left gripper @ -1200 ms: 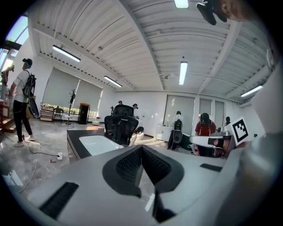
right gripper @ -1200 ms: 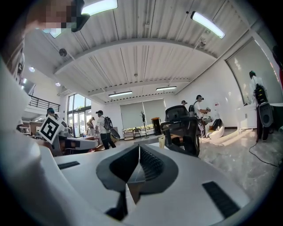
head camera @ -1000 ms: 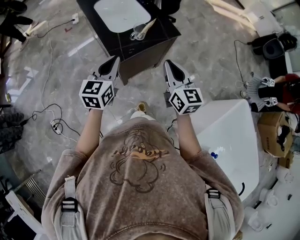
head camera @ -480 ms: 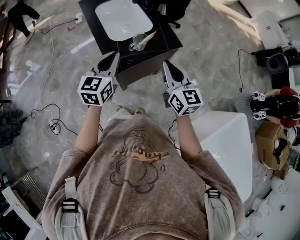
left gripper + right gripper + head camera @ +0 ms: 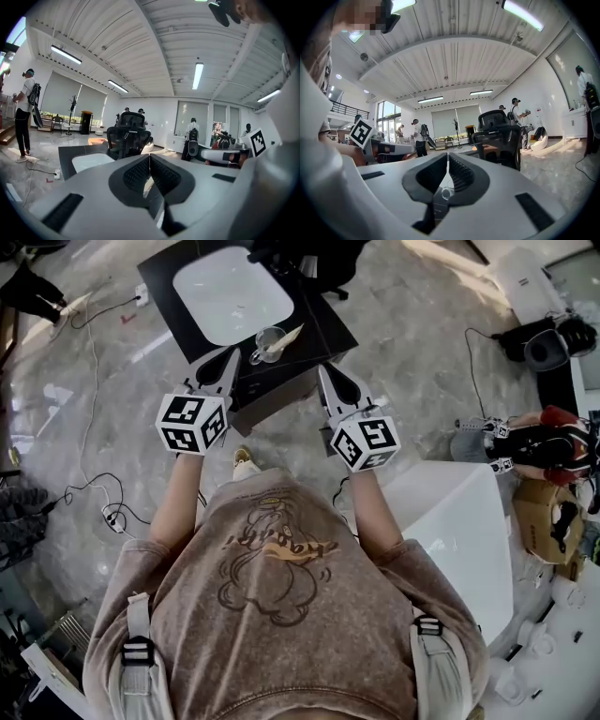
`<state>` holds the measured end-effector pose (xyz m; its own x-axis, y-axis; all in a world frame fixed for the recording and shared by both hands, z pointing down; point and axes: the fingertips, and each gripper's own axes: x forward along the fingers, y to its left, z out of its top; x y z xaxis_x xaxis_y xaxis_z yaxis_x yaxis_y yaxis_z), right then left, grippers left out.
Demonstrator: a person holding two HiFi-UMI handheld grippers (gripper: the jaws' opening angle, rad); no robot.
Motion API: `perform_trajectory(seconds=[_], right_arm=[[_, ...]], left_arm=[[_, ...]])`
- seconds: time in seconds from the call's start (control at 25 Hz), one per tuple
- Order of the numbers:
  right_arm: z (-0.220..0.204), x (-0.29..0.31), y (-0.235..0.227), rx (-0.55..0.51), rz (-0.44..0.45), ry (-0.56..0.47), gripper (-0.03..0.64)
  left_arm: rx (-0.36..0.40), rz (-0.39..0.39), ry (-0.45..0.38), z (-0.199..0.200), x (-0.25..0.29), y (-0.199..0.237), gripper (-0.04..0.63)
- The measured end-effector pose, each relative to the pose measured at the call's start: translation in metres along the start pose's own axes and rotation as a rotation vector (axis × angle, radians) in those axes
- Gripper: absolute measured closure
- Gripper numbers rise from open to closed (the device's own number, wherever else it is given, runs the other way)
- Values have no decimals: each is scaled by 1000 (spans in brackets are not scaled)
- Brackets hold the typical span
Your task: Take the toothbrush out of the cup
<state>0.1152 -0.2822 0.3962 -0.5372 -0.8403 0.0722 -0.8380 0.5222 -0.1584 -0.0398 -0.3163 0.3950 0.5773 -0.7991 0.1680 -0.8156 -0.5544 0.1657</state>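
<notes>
Toothbrush (image 5: 287,336), cream-coloured, leans in the clear cup (image 5: 263,345); near the cup, my left gripper (image 5: 231,360) and right gripper (image 5: 324,373) are closed, empty.

Clear glossy cup (image 5: 266,341), pale plastic-looking toothbrush (image 5: 289,336). Table (image 5: 323,320) glossy black, basin (image 5: 230,282) smooth white. Floor (image 5: 103,418) polished, marble-look. Left gripper (image 5: 229,359), right gripper (image 5: 324,372) matt grey plastic. Shirt (image 5: 281,596) brown cloth.

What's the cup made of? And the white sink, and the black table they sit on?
The cup looks like clear glass or plastic: you can see the dark top through it. The sink looks like glossy white ceramic, smooth and evenly bright. The table looks like dark polished stone or laminate; I can't tell which.
</notes>
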Motion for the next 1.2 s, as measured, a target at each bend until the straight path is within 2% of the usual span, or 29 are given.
perform_trajectory(seconds=[0.32, 0.36, 0.44, 0.6, 0.68, 0.92, 1.2], right_arm=[[-3, 27, -5, 24, 22, -10, 590], [-4, 30, -6, 27, 23, -9, 569], [-6, 36, -8, 38, 25, -5, 465], [-7, 48, -8, 37, 41, -4, 309], [-5, 54, -4, 36, 65, -16, 281], [-9, 70, -6, 56, 61, -22, 278], [-41, 93, -22, 79, 33, 29, 278]], left_arm=[[-12, -20, 33, -8, 16, 18, 578], [-13, -20, 36, -8, 18, 20, 578], [-15, -23, 37, -8, 21, 24, 578], [-18, -31, 35, -5, 27, 30, 578], [-20, -33, 36, -6, 30, 33, 578], [-18, -36, 39, -5, 32, 39, 578], [-12, -41, 50, -8, 37, 48, 578]])
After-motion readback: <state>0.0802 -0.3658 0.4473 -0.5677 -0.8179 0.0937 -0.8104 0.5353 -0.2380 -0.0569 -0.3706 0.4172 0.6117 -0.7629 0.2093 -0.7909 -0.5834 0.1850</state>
